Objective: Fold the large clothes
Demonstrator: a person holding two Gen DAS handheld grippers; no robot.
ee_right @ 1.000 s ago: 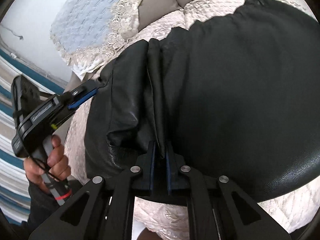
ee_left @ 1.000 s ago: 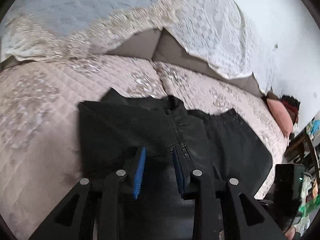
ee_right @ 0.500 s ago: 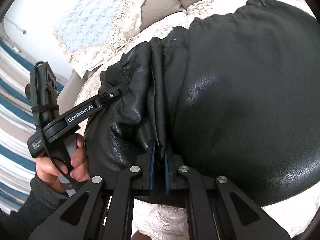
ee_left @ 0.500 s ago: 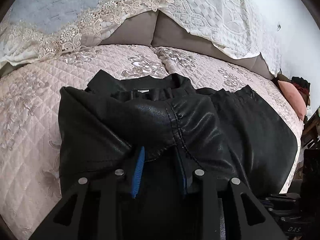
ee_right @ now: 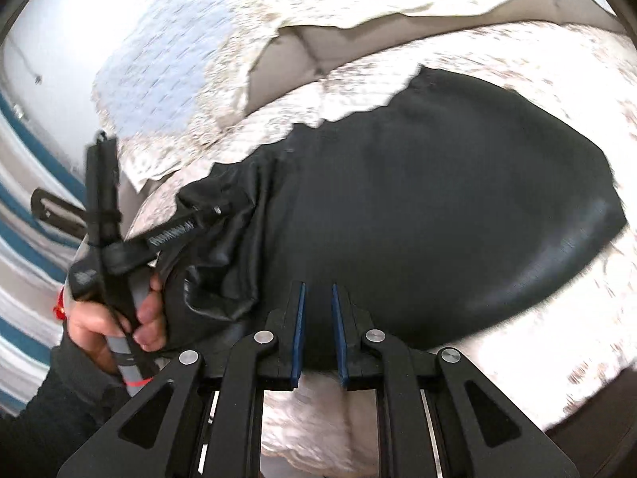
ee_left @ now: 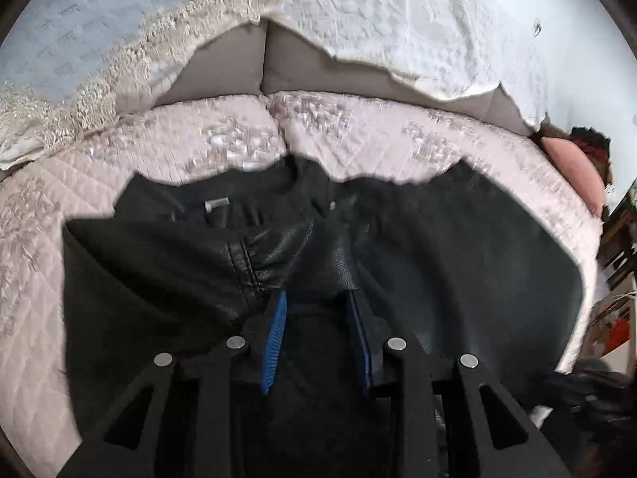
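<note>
A black leather jacket [ee_left: 458,247] lies spread on a quilted pink sofa seat [ee_left: 358,127], folded over on its left part; it also shows in the right wrist view [ee_right: 458,199]. My left gripper [ee_left: 316,298] is open, its fingertips at a bunched fold of the jacket near the seam. My right gripper [ee_right: 317,290] is open with a narrow gap, over the jacket's near edge, holding nothing. The left gripper [ee_right: 215,211] shows in the right wrist view at the jacket's crumpled left edge, held by a hand [ee_right: 119,318].
Lace-edged white and pale blue covers [ee_left: 378,20] hang over the grey sofa back [ee_left: 223,75]. A pink cushion [ee_left: 573,171] lies at the seat's right end. Furniture with clutter [ee_left: 617,279] stands at the far right. A striped wall [ee_right: 24,207] is at the left.
My right gripper has let go of the jacket fold and drawn back, its jaws now apart. My left gripper stays open at the bunched fold. Both views have shifted.
</note>
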